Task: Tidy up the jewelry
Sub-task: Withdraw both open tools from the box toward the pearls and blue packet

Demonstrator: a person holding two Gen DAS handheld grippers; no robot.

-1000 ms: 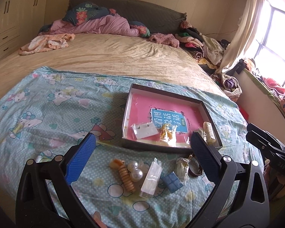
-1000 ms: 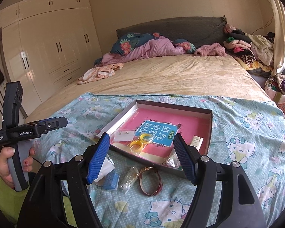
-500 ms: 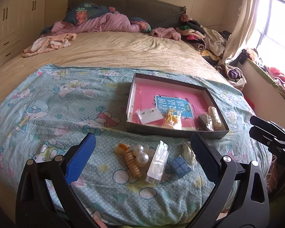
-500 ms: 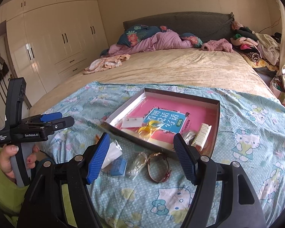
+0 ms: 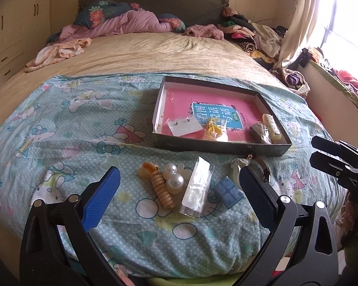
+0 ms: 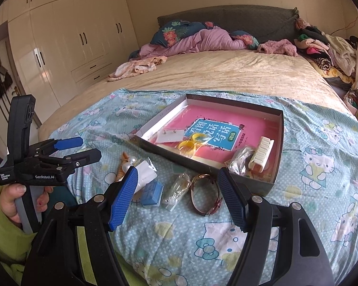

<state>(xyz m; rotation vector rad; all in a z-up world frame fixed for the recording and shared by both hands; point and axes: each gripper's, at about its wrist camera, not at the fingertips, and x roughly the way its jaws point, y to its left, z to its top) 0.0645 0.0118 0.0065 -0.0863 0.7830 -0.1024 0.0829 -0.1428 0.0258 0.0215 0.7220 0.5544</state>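
Left wrist view: The left gripper (image 5: 177, 196) is held above the near edge of the bed with its fingers spread wide and nothing between them. Below it, on the cartoon-print sheet (image 5: 71, 128), lies a row of loose items: a beaded bracelet (image 5: 162, 190), two pearl balls (image 5: 173, 178) touching it, a clear plastic packet (image 5: 197, 190), and a blue block (image 5: 228, 191). A watch (image 5: 262, 166) is partly hidden behind the right finger. Just beyond the row sits a shallow cardboard box (image 5: 222, 146) lined with a pink book cover. Inside the box are an earring card (image 5: 185, 126), a bagged yellow ring (image 5: 214, 131) and a cream hair claw (image 5: 271, 128). The right gripper (image 5: 334, 162) enters at the right edge; its fingers are apart and empty.

Right wrist view: The right gripper (image 6: 177, 197) is wide open and grips nothing. Between its fingers on the sheet (image 6: 322, 166) lie the blue block (image 6: 151, 193), a small clear bag (image 6: 177, 187) and the watch (image 6: 206, 196), close together. The box (image 6: 278, 157) lies just behind them, holding the hair claw (image 6: 261, 153) and the yellow ring (image 6: 188, 145). At left, a hand (image 6: 12, 195) holds the left gripper (image 6: 83, 149), fingers parted and empty.
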